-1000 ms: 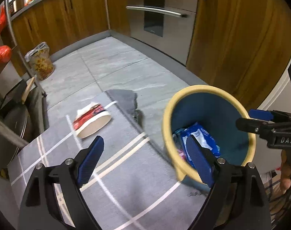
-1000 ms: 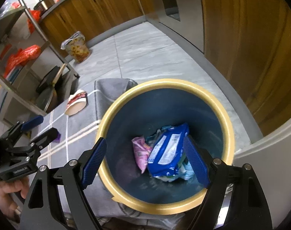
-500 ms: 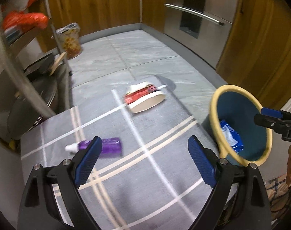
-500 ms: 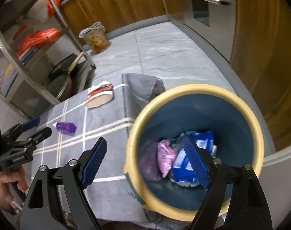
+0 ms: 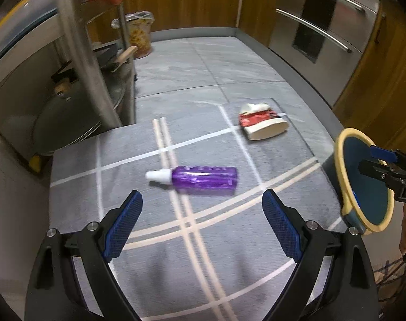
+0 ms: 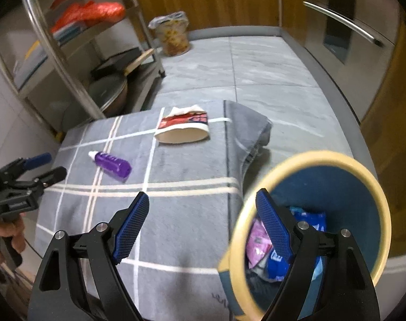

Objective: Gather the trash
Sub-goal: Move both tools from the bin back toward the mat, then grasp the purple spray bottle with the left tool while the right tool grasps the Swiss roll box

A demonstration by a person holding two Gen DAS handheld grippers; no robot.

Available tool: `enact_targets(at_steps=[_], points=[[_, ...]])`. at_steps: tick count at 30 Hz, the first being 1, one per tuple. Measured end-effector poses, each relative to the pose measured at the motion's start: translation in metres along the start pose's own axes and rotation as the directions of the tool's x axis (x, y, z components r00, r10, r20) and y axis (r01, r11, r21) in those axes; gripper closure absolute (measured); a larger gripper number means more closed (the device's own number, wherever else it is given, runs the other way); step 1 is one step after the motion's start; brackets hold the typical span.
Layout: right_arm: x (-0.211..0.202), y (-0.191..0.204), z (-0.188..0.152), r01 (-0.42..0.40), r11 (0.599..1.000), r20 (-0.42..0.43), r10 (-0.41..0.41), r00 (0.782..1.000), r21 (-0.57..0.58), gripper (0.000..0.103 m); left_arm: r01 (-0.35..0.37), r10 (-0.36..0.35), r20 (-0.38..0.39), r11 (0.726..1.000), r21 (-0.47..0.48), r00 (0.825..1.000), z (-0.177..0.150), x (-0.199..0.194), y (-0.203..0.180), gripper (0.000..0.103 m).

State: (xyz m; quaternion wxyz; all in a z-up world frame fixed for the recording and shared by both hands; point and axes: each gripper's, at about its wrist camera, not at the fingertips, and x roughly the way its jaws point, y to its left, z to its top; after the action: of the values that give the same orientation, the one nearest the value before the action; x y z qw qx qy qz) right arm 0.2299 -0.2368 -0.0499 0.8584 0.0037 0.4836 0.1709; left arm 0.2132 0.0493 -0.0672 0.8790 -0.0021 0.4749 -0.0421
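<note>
A purple bottle (image 5: 200, 179) with a white cap lies on its side on the grey checked cloth (image 5: 138, 240), just ahead of my open left gripper (image 5: 203, 224). Farther back rests a crushed red and white paper cup (image 5: 261, 125). The right wrist view shows the same bottle (image 6: 113, 164) and cup (image 6: 182, 128). My right gripper (image 6: 203, 224) is open and empty over the cloth, its right finger across the rim of the blue bin with a yellow rim (image 6: 363, 165). Blue and pink wrappers (image 6: 259, 246) lie inside the bin (image 5: 344, 160).
A steel shelf rack (image 5: 80, 53) with pans stands at the left. A tied bag (image 5: 140, 33) sits on the tile floor by the wooden cabinets. Steel oven drawers (image 5: 323, 24) are at the right. The cloth hangs folded off the far corner (image 6: 251, 131).
Both views have swung left, away from the bin. The purple bottle has come into view and now lies in front of my left gripper. Both grippers stayed open.
</note>
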Motion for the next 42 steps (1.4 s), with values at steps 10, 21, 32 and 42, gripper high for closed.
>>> enact_targets(at_steps=[10,21,32,42], points=[[0.057,0.022,0.043,-0.048,0.999,-0.061,0.047,0.997,-0.009,0.021,-0.008,0.006,-0.037,0.997,-0.072,0.999,-0.007,0.01,0.031,0.013],[0.129,-0.009,0.054,-0.288,0.855,-0.023,0.329,0.944,0.433,0.028,-0.021,0.017,-0.059,0.997,-0.073,0.998,-0.008,0.025,0.044,0.013],[0.171,-0.006,0.067,-0.315,0.765,0.015,0.371,0.929,0.561,0.058,0.162,-0.212,-0.094,0.911,-0.38,0.973,0.008,0.062,0.066,0.014],[0.174,-0.021,0.065,-0.338,0.736,0.034,0.395,0.918,0.586,0.097,0.096,-0.21,-0.139,0.818,-0.567,0.968,0.02,0.101,0.052,0.018]])
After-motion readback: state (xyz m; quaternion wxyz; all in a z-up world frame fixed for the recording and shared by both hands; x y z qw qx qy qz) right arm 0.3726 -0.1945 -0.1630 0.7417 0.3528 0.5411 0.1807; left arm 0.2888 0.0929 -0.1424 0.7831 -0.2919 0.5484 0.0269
